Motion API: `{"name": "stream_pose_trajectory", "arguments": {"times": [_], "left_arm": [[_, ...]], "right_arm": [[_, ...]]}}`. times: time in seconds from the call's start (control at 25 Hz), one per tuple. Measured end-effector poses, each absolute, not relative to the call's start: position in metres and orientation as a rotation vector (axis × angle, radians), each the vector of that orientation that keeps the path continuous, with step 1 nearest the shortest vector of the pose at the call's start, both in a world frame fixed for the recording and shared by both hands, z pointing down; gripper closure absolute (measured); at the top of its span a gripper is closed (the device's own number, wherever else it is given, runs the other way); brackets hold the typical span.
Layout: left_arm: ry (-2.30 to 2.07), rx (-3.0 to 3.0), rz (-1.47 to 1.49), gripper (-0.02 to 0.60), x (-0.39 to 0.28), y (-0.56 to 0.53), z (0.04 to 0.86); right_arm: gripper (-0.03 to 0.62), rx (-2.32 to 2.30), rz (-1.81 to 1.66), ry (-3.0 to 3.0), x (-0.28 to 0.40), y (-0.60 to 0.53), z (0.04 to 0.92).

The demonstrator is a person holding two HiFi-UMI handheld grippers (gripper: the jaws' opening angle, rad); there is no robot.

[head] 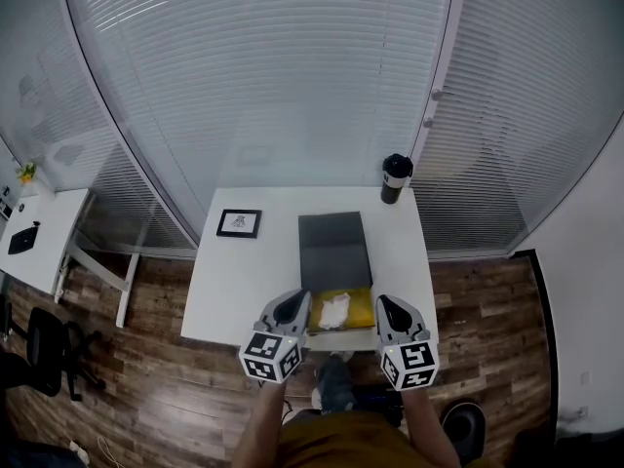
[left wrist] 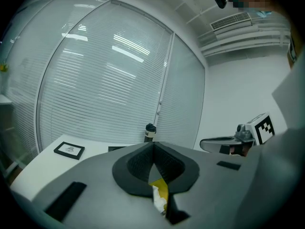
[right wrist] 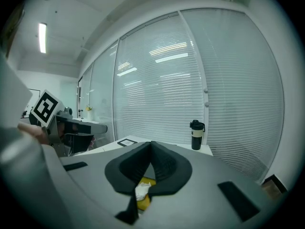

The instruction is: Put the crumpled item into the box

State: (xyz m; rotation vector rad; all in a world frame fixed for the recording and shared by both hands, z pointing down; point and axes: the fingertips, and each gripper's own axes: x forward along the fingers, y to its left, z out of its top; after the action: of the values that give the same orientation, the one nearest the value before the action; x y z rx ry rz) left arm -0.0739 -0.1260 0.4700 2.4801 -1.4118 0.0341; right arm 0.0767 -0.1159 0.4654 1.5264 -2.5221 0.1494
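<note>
A white crumpled item (head: pixel 334 310) lies in the yellow open box (head: pixel 359 310) at the table's near edge, with a dark grey panel (head: pixel 333 250) just behind it. My left gripper (head: pixel 301 298) hovers at the box's left side and my right gripper (head: pixel 382 302) at its right side, both low over the near edge. In the left gripper view the left gripper (left wrist: pixel 153 143) has its jaws meeting at the tips, holding nothing; the crumpled item (left wrist: pixel 157 200) and the yellow box (left wrist: pixel 162 187) show through the gap below. My right gripper (right wrist: pixel 151 142) looks the same, above the crumpled item (right wrist: pixel 141 191).
On the white table (head: pixel 253 281) a black-framed picture (head: pixel 239 223) lies at the back left and a black tumbler (head: pixel 395 177) stands at the back right. Blinds cover the glass wall behind. Wooden floor surrounds the table; a second desk (head: pixel 39 232) and chair stand far left.
</note>
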Motion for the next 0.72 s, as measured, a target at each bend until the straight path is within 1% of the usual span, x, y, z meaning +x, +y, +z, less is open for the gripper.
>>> {"name": "stream_pose_trajectory", "arguments": {"times": [0.72], "left_arm": [[-1.411, 2.465, 0.032, 0.557, -0.078, -0.134, 0.475]], "right_arm": [[0.582, 1.516, 0.150, -2.501, 0.076, -0.126, 0.469]]}}
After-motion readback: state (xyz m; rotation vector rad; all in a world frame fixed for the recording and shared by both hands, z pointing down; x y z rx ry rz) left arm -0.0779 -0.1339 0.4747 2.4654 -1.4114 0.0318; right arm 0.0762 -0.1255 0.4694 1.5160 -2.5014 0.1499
